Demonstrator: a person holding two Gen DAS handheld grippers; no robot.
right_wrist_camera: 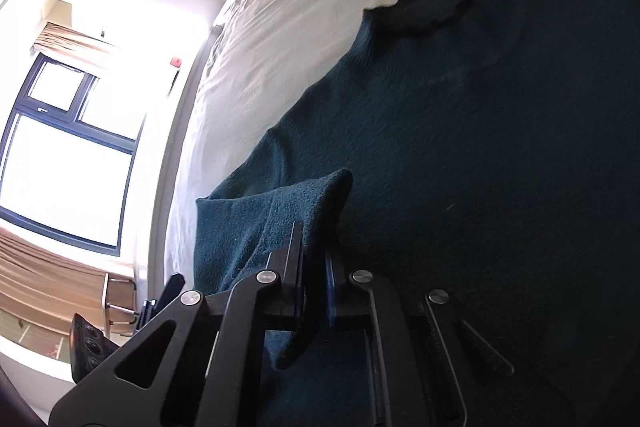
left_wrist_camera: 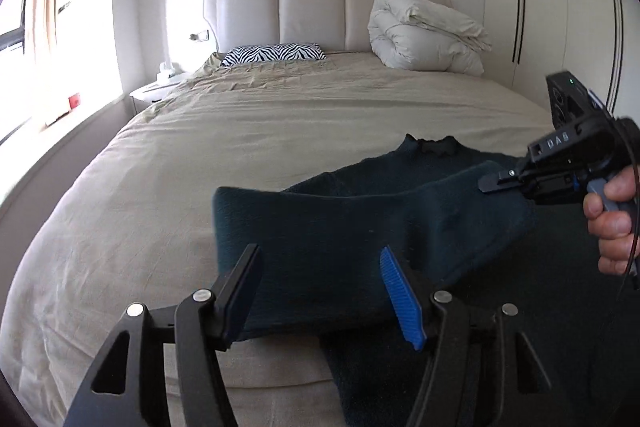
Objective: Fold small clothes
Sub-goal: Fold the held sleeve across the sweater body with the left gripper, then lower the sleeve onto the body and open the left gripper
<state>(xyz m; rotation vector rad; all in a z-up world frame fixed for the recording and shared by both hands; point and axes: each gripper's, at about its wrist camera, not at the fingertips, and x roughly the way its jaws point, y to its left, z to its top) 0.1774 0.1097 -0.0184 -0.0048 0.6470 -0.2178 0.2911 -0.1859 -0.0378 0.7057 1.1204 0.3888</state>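
A dark teal sweater (left_wrist_camera: pixel 360 219) lies flat on the beige bed (left_wrist_camera: pixel 240 131), its collar (left_wrist_camera: pixel 432 145) towards the headboard. One part of it is folded over the body as a band. My left gripper (left_wrist_camera: pixel 320 291) hovers over that band, open, and its pads touch no cloth. In the left wrist view my right gripper (left_wrist_camera: pixel 490 183) comes in from the right, held by a hand (left_wrist_camera: pixel 612 219), its tips at the sweater's edge. In the right wrist view the right gripper (right_wrist_camera: pixel 316 267) is shut on a raised fold of the sweater (right_wrist_camera: pixel 460 147), with the collar (right_wrist_camera: pixel 432 11) beyond it.
A rolled white duvet (left_wrist_camera: pixel 424 35) and a zebra pillow (left_wrist_camera: pixel 272 54) sit at the head of the bed. White wardrobe doors (left_wrist_camera: pixel 560 7) stand on the right and a nightstand (left_wrist_camera: pixel 156 91) on the left. A bright window (right_wrist_camera: pixel 60 167) lies past the bed's far edge.
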